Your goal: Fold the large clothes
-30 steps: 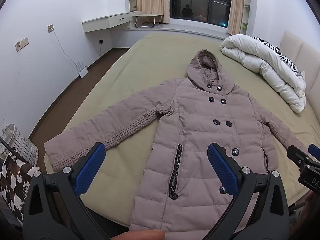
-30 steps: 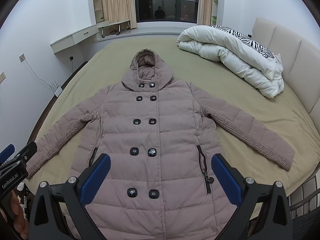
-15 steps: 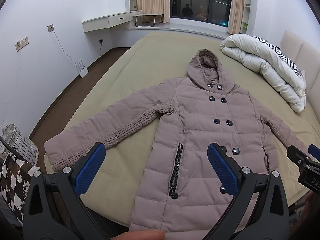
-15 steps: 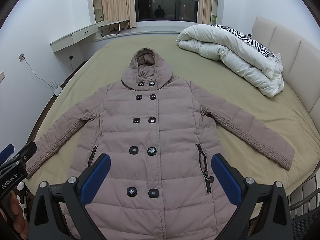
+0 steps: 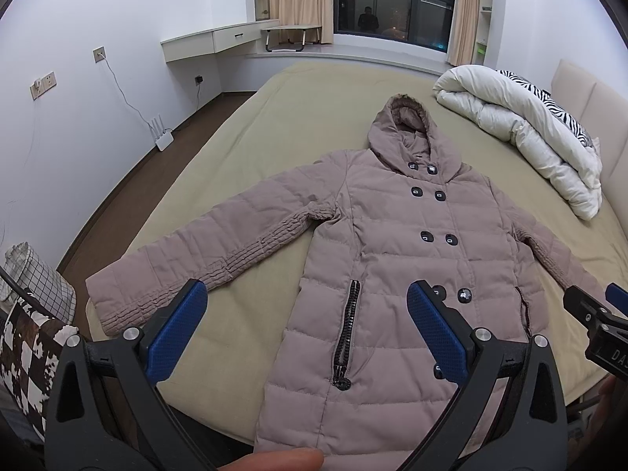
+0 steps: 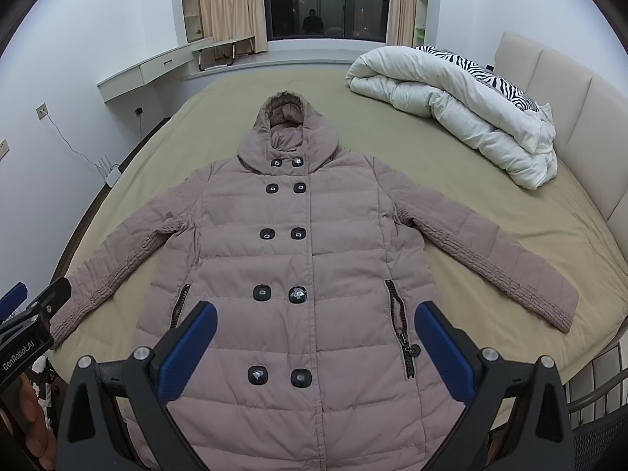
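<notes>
I hold my left gripper [image 5: 304,327] level above the near edge of the bed [image 5: 282,117], its two blue pads [image 5: 176,331] spread wide with nothing between them, pointing forward toward twelve o'clock. Through the gap I see the puffy taupe coat [image 5: 400,259] lying flat, front up and buttoned, hood [image 5: 404,133] at twelve o'clock and hem toward me at six. Its one sleeve [image 5: 204,259] stretches out to about eight o'clock, the cuff lying just beyond my left pad. A fingertip [image 5: 278,461] of my hand shows at the bottom edge at six o'clock. My right gripper [image 6: 316,347] hovers over the lower part of the coat [image 6: 298,267], likewise level and facing twelve o'clock, its blue pads [image 6: 441,353] also wide apart and gripping nothing; the lowest pair of buttons [image 6: 278,376] sits between them. In this view the other sleeve [image 6: 490,251] reaches out to four o'clock, its cuff near the bed's edge. Each gripper sees its partner at the side: the right one's black tip at three o'clock in the left view, the left one at nine o'clock in the right view, with my fingers wrapped on its handle. A rolled white duvet [image 6: 455,117] with a zebra-striped cover lies at two o'clock, well apart from the coat, against the padded headboard [image 6: 557,90].
</notes>
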A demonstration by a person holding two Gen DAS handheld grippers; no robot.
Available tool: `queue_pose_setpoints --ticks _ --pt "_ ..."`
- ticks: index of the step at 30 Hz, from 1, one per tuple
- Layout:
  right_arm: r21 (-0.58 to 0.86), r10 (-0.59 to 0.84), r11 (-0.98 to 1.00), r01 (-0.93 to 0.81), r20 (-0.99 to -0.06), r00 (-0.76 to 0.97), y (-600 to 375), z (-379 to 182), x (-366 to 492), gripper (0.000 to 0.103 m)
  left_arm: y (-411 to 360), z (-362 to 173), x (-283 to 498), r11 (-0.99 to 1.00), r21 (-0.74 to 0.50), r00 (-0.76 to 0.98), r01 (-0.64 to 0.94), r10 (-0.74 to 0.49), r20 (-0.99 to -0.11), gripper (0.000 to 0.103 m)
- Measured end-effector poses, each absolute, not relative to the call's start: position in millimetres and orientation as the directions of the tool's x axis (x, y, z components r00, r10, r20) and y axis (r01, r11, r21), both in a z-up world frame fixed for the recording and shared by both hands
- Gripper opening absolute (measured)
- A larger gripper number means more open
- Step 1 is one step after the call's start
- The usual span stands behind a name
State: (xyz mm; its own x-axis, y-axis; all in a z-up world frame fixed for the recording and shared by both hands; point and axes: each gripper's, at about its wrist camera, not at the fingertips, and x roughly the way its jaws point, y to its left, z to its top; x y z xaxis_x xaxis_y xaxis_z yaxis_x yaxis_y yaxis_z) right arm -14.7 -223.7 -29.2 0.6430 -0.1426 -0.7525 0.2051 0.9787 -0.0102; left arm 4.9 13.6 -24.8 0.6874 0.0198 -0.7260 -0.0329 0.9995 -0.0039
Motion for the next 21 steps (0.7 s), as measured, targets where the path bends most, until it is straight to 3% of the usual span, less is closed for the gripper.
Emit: queue_pose_setpoints --ticks 21 --pt "-0.01 -0.14 0.979 0.203 -0.758 0.637 -226.8 -40.0 -21.5 0.103 21.0 -42.1 1.3 0.999 0.006 0.688 -0.042 0.034 -0.725 0.103"
